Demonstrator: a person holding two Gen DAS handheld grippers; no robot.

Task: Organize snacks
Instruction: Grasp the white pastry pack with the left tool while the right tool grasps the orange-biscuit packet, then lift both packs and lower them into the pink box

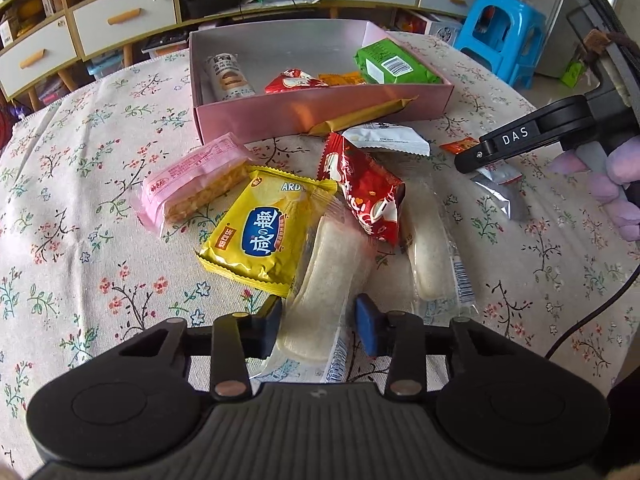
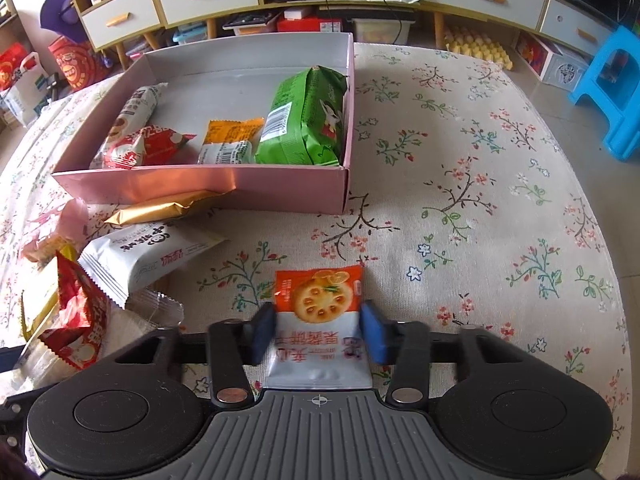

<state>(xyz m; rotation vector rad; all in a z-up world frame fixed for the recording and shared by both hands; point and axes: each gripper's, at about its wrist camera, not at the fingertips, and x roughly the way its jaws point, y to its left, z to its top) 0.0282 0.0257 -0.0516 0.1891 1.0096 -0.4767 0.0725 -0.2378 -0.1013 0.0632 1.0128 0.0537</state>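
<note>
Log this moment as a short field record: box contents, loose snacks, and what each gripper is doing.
box: pink box, open top, on floral tablecloth
in box: green pack, orange packet, red packet, white roll
loose near box: gold packet, white packet
left gripper: open, straddling a clear-wrapped rice cracker
right gripper: astride a biscuit packet; grip unclear
</note>
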